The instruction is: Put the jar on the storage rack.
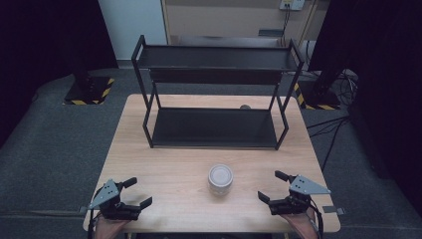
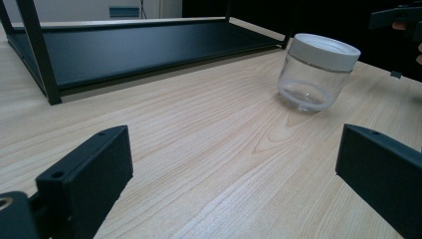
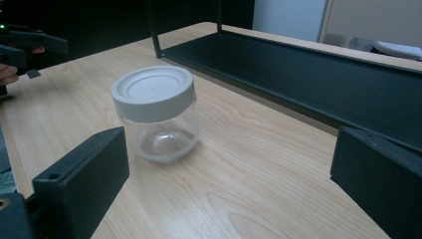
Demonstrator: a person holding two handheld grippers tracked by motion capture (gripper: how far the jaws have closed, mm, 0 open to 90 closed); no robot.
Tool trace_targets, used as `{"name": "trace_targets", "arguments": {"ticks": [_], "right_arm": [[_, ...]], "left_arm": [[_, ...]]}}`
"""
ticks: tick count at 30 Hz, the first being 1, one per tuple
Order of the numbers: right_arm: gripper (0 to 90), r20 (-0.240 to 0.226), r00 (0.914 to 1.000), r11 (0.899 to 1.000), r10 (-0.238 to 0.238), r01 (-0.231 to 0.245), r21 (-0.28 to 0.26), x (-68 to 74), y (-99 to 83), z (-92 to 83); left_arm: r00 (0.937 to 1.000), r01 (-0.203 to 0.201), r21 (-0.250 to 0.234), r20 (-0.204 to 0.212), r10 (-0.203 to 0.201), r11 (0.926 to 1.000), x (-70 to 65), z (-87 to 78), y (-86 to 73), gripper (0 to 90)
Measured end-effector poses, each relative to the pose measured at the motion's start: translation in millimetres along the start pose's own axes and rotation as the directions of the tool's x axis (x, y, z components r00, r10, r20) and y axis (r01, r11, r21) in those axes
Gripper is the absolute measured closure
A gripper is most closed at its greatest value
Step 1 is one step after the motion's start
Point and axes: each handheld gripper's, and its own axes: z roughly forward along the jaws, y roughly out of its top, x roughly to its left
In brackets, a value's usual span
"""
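One clear glass jar with a white screw lid (image 1: 220,179) stands upright at the table's near middle, untouched.

Two grippers flank it: the left gripper (image 1: 133,192) at eight o'clock, the right gripper (image 1: 272,185) at four o'clock, both with jaws spread wide and empty, probably so either can close in. One two-tier black metal shelf rack (image 1: 214,127) waits at twelve o'clock on the light wooden table (image 1: 164,169).

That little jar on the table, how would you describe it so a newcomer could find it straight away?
Start at the wooden table and its black two-tier rack. In front of the rack, toward the near edge, the jar stands upright between the left tool and the right tool, touching neither. It is a squat, clear, empty jar with a white screw lid.
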Motion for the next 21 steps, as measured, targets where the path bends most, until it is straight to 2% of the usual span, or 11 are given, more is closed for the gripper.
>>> {"name": "trace_targets", "arguments": {"ticks": [21], "right_arm": [[1.3, -0.082, 0.9964, 0.999, -0.018, 0.022, 0.044, 7.3, 18.4, 25.7]], "left_arm": [[1.0000, -0.001, 0.004, 0.004, 0.001, 1.0000, -0.2, 0.4, -0.2, 0.2]]}}
